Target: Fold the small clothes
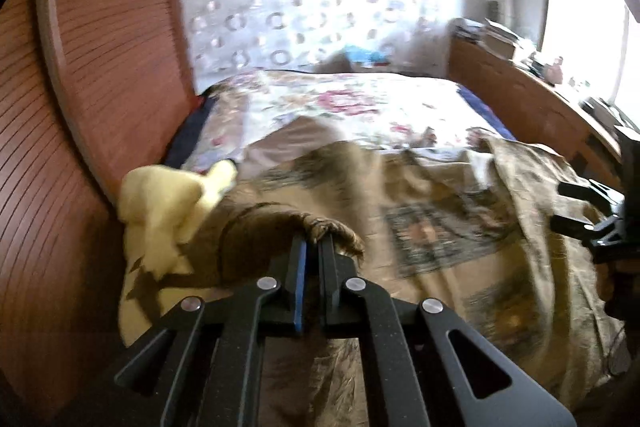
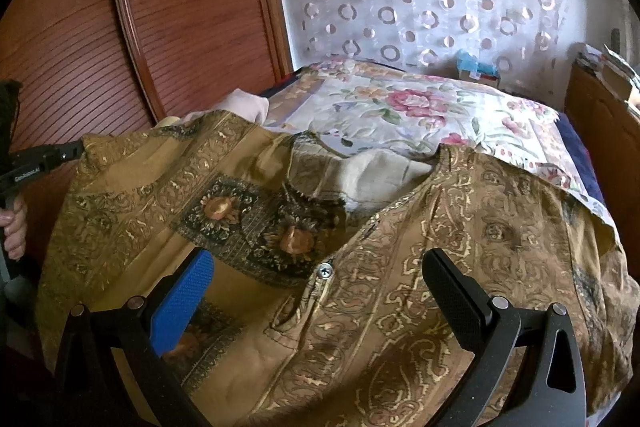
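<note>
On the bed, a brown-gold patterned garment (image 2: 400, 267) lay spread over the floral bedspread (image 2: 400, 107). Left wrist view: left gripper (image 1: 313, 241) was clamped on a bunched edge of the garment, lifting it slightly; a pale yellow cloth (image 1: 168, 199) sat beside it near the wooden wardrobe door (image 1: 100, 47). That cloth was barely visible in the right wrist view. Right wrist view only: right gripper (image 2: 320, 287) hovered with its jaws spread wide above the garment's button placket, holding nothing; a small metal button (image 2: 325, 271) showed between them.
</note>
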Demonstrator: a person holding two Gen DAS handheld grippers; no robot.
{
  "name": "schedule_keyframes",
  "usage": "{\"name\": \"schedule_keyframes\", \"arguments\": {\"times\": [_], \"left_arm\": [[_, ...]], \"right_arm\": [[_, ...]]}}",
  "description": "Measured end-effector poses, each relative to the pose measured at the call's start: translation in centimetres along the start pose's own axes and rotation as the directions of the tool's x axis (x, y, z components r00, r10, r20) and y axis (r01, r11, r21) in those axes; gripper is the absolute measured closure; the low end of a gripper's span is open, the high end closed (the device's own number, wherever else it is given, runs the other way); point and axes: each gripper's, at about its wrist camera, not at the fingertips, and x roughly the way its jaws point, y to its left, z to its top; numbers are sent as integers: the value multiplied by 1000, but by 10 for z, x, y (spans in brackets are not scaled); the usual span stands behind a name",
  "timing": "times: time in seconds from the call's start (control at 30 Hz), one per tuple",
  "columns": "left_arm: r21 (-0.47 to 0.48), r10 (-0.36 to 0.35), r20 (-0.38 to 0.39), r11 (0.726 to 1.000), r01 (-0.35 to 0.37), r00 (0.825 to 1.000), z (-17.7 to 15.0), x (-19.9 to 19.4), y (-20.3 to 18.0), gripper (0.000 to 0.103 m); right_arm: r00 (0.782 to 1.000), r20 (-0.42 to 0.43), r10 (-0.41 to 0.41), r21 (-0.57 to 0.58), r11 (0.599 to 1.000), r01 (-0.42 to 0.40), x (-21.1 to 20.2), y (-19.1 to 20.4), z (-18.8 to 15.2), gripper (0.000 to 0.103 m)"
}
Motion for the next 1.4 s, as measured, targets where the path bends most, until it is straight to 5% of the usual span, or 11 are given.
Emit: {"name": "schedule_keyframes", "arguments": {"times": [0.23, 0.47, 0.6, 0.83, 1.07, 1.23, 1.4], "left_arm": [[30, -82, -85, 996, 85, 993, -10, 18, -31, 87], [7, -130, -48, 991, 131, 990, -18, -8, -30, 40], [-13, -106, -6, 994, 106, 994, -19, -26, -20, 28], [-52, -8, 54, 999, 11, 999, -22, -51, 13, 26], [-123, 82, 79, 990, -72, 993, -33, -64, 45, 26], [-159, 112, 78, 982, -99, 991, -42, -67, 58, 26], [-169, 120, 68, 980, -107, 990, -48, -66, 64, 26]], "right_arm": [[1000, -5, 1, 5, 1000, -1, -3, 2, -9, 0], [1000, -16, 10, 4, 1000, -9, 1, 4, -7, 0], [999, -17, 28, -23, 999, -28, 4, 8, 1, 0], [993, -4, 119, -96, 988, -118, 12, 38, 31, 6], [968, -2, 252, -192, 950, -248, 35, 83, 70, 30], [932, -88, 352, -273, 891, -362, 77, 133, 82, 41], [924, -188, 332, -355, 855, -379, 125, 166, 79, 46]]}}
